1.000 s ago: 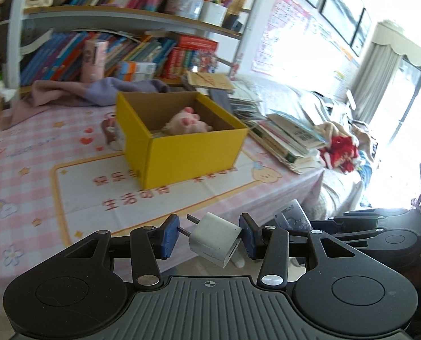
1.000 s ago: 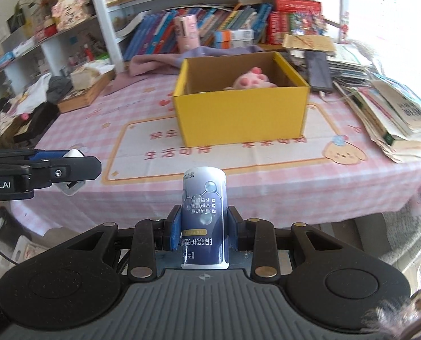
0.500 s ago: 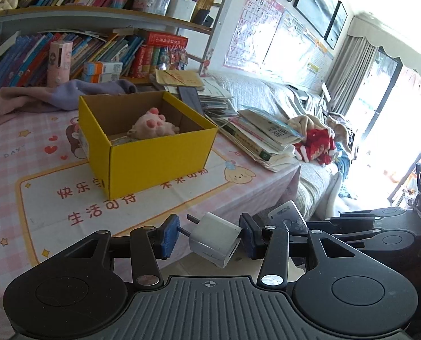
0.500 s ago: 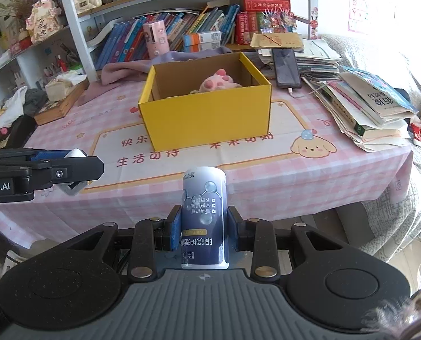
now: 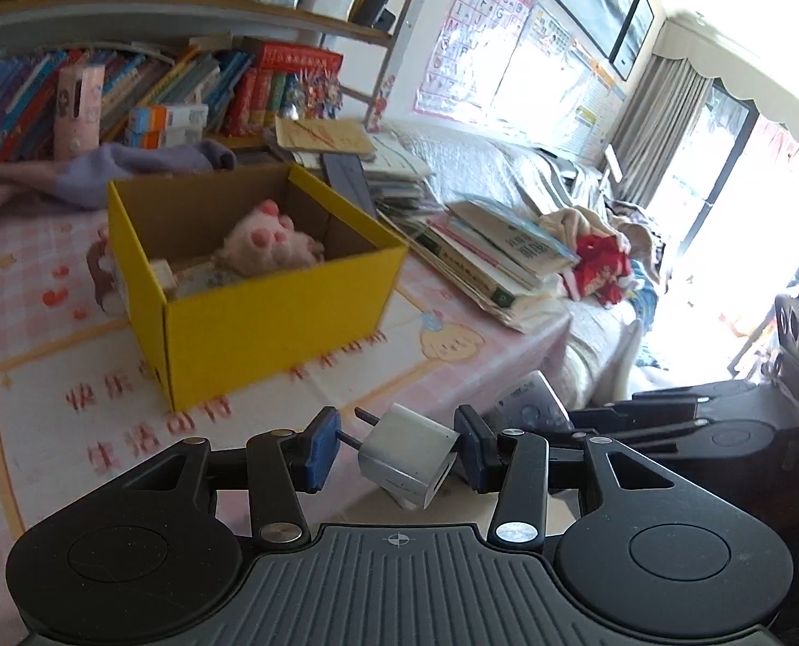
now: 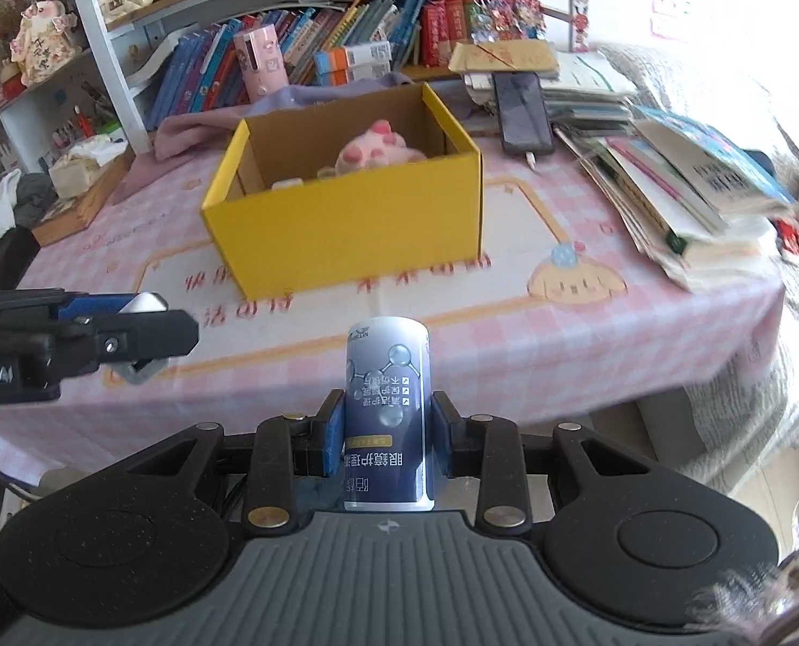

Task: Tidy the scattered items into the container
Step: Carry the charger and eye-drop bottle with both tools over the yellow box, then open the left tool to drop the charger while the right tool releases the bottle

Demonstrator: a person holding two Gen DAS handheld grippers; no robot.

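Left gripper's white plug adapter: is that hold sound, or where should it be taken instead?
The white plug adapter sits skewed in the left gripper: one pad presses the prong tips, the other the opposite end. Better to grip the two flat broad faces of the cube body, coming from the side away from the prongs; flat parallel faces seat the pads, thin prongs likely pivot.

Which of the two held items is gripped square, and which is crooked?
The blue can stands upright in the right gripper. The white charger plug sits tilted in the left gripper, prongs against one pad.
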